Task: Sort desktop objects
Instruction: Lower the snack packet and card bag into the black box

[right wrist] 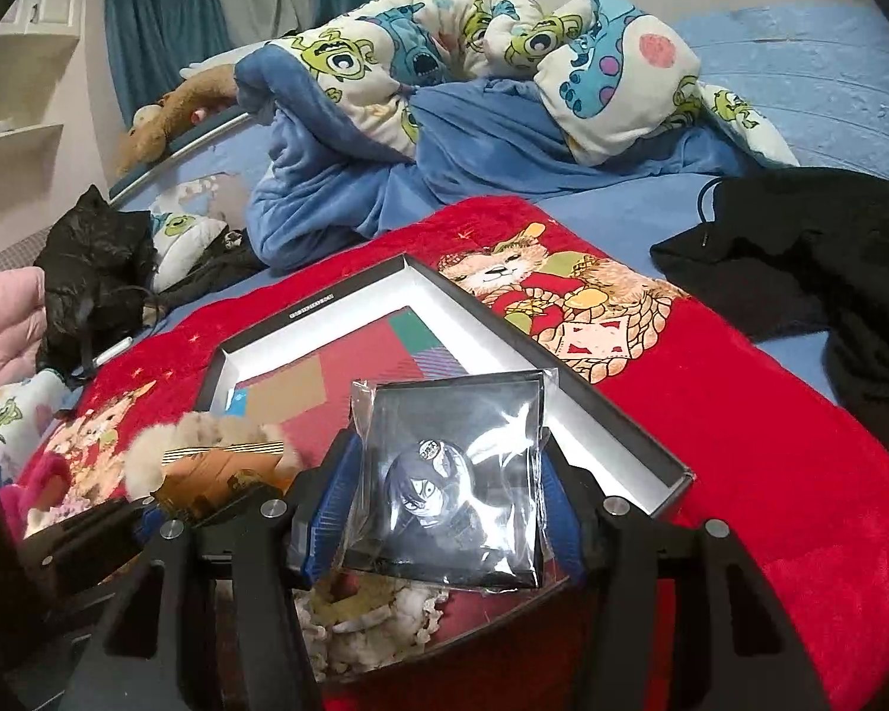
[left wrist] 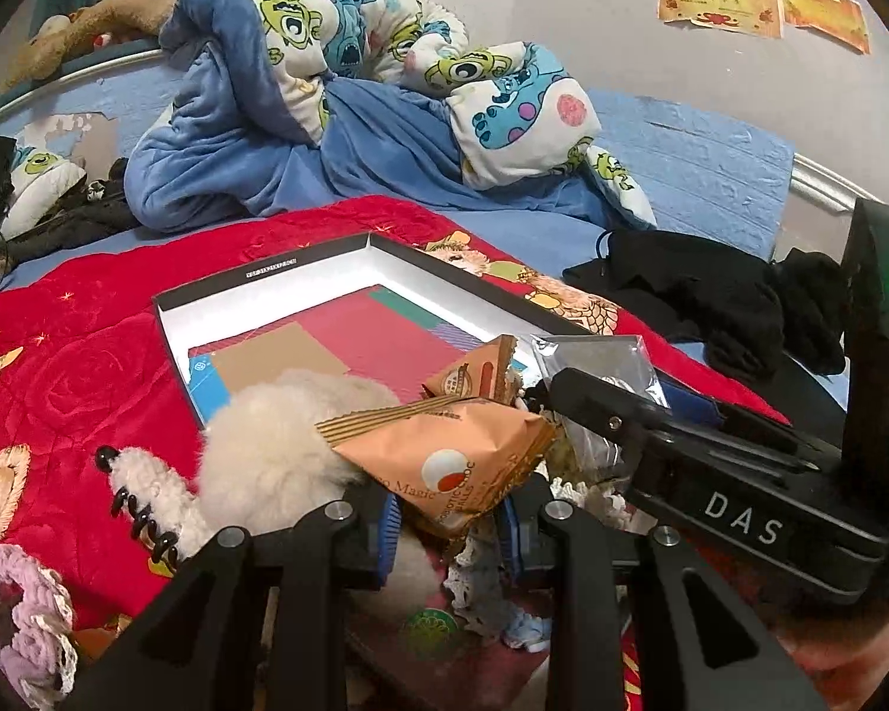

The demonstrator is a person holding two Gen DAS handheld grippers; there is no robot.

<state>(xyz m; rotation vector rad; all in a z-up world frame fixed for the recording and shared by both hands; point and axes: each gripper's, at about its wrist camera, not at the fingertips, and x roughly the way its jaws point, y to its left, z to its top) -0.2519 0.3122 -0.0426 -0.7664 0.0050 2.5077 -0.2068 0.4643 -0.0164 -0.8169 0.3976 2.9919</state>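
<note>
The orange snack packet (left wrist: pixel 444 456) is sitting crumpled between the blue pads of the left gripper (left wrist: pixel 450 524), its crimped, striped top edge pointing away to the claw's left. The left gripper is pinching this packet, jaws narrowly set. Print on the packet is reading "Magic" and partly "BIOTIC"; the rest is creased and not legible. A second, smaller orange sachet (left wrist: pixel 474 376) is standing just beyond it.

The clear plastic sleeve (right wrist: pixel 450 474), holding a dark card with a round badge showing a cartoon face, is lying between the blue pads of the right gripper (right wrist: pixel 444 509). The right gripper is clamping the sleeve by its sides, jaws moderately apart. In the left view the right gripper's black body is bearing the white letters "DAS".

Directly ahead of both claws, the open black box (left wrist: pixel 266 272) with a white interior is resting on the red blanket (right wrist: pixel 770 444); small writing on its rim is too fine to read. A cream fluffy toy (left wrist: pixel 284 438) is lying just left of the left claw, touching the packet.
</note>
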